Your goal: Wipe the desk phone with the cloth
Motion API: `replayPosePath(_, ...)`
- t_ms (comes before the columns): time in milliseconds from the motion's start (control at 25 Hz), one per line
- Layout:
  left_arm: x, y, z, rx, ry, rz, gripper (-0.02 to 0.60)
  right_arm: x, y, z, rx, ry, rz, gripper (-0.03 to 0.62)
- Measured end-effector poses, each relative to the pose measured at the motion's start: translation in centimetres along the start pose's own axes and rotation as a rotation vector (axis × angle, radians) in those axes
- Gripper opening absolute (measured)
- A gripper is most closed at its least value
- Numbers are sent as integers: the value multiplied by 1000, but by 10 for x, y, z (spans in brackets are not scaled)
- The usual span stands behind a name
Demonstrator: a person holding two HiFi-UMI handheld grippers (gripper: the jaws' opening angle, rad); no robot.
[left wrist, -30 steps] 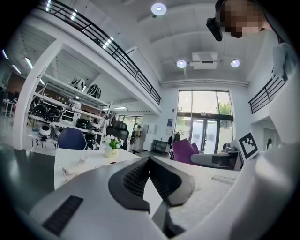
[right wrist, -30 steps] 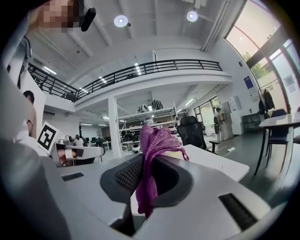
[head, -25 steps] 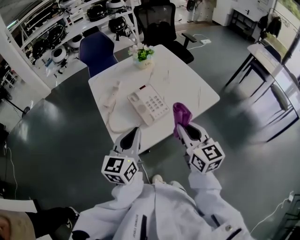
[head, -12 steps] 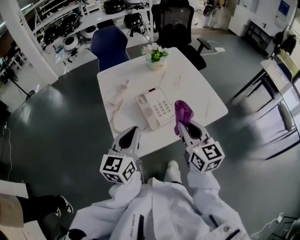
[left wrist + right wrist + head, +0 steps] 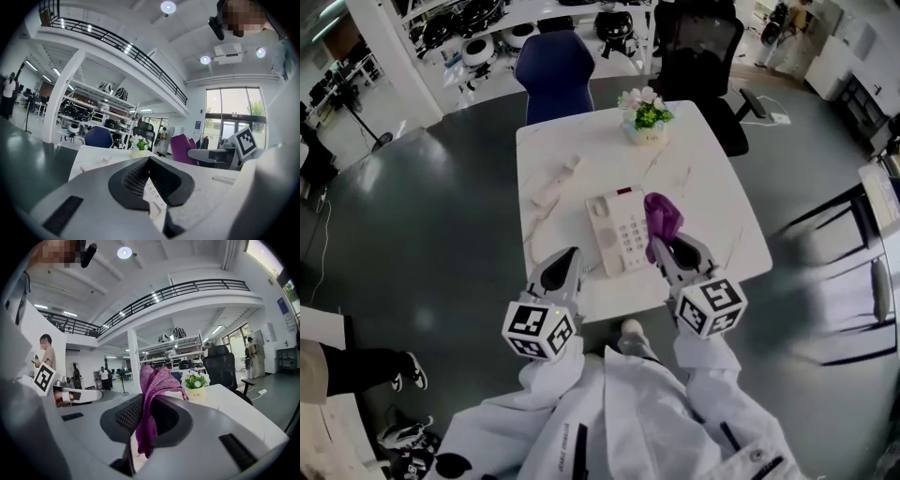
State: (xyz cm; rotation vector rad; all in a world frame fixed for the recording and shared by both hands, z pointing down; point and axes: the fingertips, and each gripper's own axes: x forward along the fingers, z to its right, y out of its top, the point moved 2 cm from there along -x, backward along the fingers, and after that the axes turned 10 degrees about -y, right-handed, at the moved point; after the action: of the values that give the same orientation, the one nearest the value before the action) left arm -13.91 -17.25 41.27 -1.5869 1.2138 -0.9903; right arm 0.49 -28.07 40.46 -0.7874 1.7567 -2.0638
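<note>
A cream desk phone (image 5: 617, 230) lies on the white table (image 5: 712, 202). Its handset (image 5: 555, 181) is off the base, lying to the left on its cord. My right gripper (image 5: 660, 246) is shut on a purple cloth (image 5: 662, 216), which stands up from the jaws beside the phone's right edge. In the right gripper view the cloth (image 5: 157, 380) hangs between the shut jaws of the right gripper (image 5: 145, 398). My left gripper (image 5: 572, 257) hovers at the table's near edge, left of the phone, shut with nothing in it. Through the left gripper (image 5: 149, 159) a strip of the phone (image 5: 153, 199) shows.
A small flower pot (image 5: 645, 117) stands at the table's far side. Behind the table are a blue chair (image 5: 553, 61) and a black office chair (image 5: 698, 47). A bystander's legs (image 5: 361, 367) are on the dark floor at the left. Shelves line the back wall.
The table and phone have come closer beneath me. Both grippers have advanced; the right one with the cloth has gone from short of the table edge to beside the phone.
</note>
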Motion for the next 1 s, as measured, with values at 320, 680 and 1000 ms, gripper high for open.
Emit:
replayPosePath(320,25,-7,-17,12,98,-14,-2,59,2,18,-65,132,-48,37)
replayPosePath(680,30,-22,-46,-43,259,-2,-3,129,-2,29,-157,268,-98,37)
replayPosePath(1000,38,-35,-54,-95,306,6,-3,165,-3,28,-269,329,-93,37)
